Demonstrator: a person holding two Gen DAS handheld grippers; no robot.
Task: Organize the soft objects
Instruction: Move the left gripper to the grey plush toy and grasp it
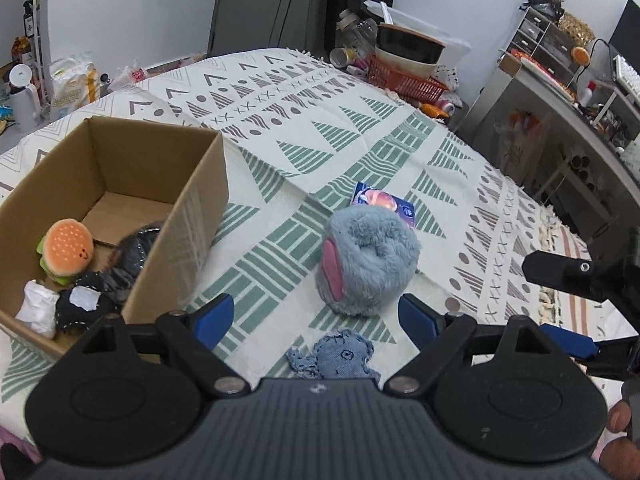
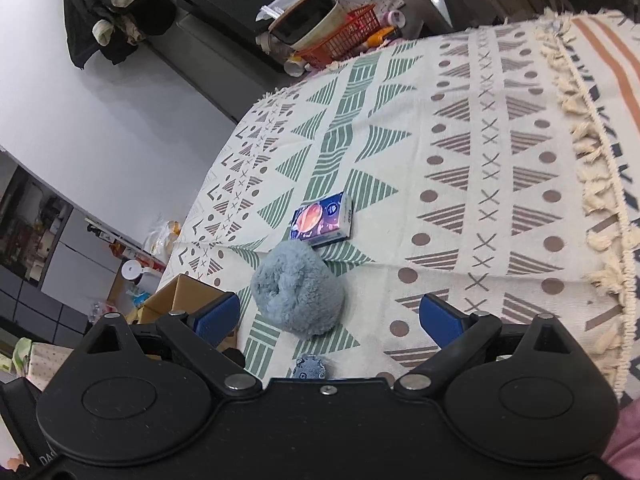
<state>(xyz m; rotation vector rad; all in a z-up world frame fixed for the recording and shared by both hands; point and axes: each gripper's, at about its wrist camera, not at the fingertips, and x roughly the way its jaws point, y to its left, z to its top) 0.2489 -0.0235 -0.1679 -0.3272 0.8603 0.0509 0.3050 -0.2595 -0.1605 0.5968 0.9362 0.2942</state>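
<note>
We judge the sorting partly done: the cardboard box (image 1: 192, 200) already holds a burger plush (image 1: 66, 250) and some dark and white soft pieces, while the fluffy grey plush (image 1: 366, 260), the small denim toy (image 1: 336, 356) and a tissue pack (image 1: 384, 202) lie beside the box on the patterned cloth (image 1: 320, 128). Our left gripper (image 1: 320, 314) and right gripper (image 2: 330, 318) both stand apart and empty, the grey plush just ahead of each, the denim toy nearer.

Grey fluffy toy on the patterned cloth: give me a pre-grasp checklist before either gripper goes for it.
1. Left gripper open, nothing held: ok.
2. Right gripper open, nothing held: ok.
3. Grey fluffy toy lies free ahead of both: ok.
4. Tissue pack close behind the toy; touching it: cannot tell.
5. Cardboard box has bare floor left: ok.
6. Denim patch lies under the left fingers' path: not ok.
</note>
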